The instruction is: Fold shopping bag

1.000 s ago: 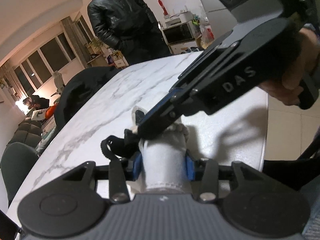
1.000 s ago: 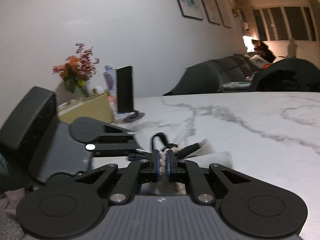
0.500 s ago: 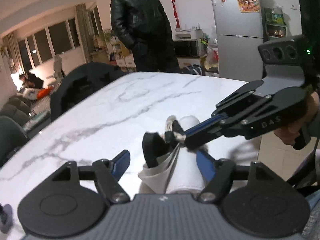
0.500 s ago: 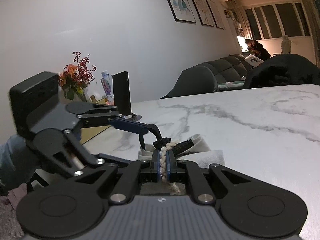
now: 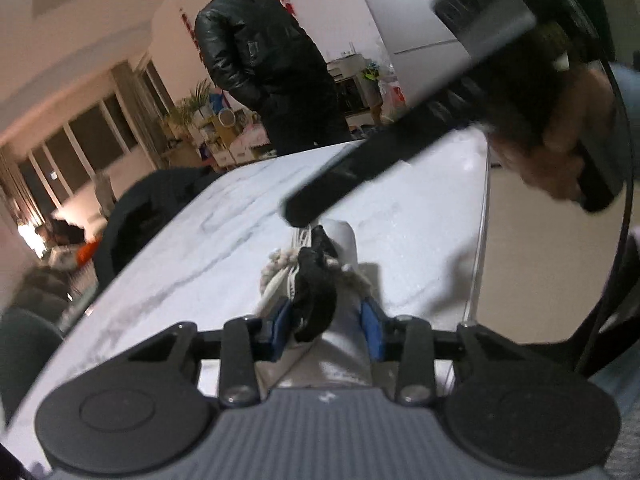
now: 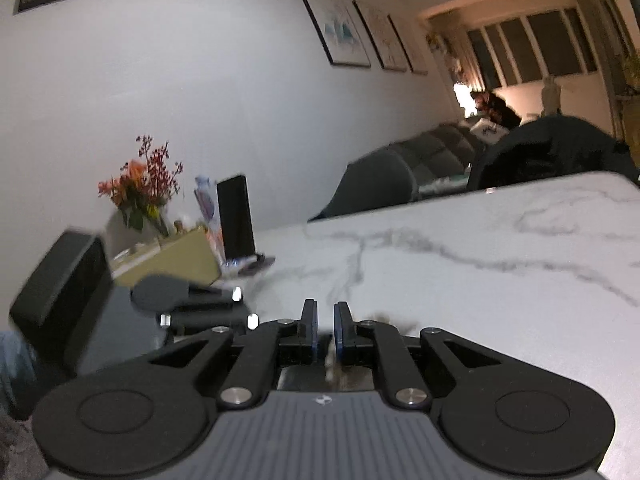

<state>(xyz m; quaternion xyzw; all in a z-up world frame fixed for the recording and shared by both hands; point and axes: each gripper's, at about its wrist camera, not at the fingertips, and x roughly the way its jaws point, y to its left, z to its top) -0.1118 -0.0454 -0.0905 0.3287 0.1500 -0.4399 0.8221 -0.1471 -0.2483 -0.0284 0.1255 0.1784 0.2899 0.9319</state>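
The white shopping bag (image 5: 347, 240) lies rolled into a narrow bundle on the marble table (image 5: 240, 220), with a black strap (image 5: 316, 300) and beige rope handles (image 5: 280, 260) on top. My left gripper (image 5: 326, 328) is shut on the bundle, its blue pads (image 5: 280, 328) pressing both sides. My right gripper (image 5: 294, 216), held by a hand (image 5: 560, 160), hovers blurred just above the bag's far end. In the right wrist view my right gripper (image 6: 326, 316) shows a narrow gap with a beige blur of rope low between the fingers. The left gripper (image 6: 240, 308) sits at lower left.
A person in a black jacket (image 5: 260, 60) stands beyond the table's far end. A dark chair with a coat (image 5: 152, 208) is at the left side. Flowers (image 6: 144, 188), an upright phone (image 6: 236, 216) and a yellow box (image 6: 172, 256) crowd one table end. The table edge (image 5: 480, 220) runs close on the right.
My left gripper went from open around the bag to shut on it. My right gripper rose and swung above the bag, so the bag dropped out of its view.
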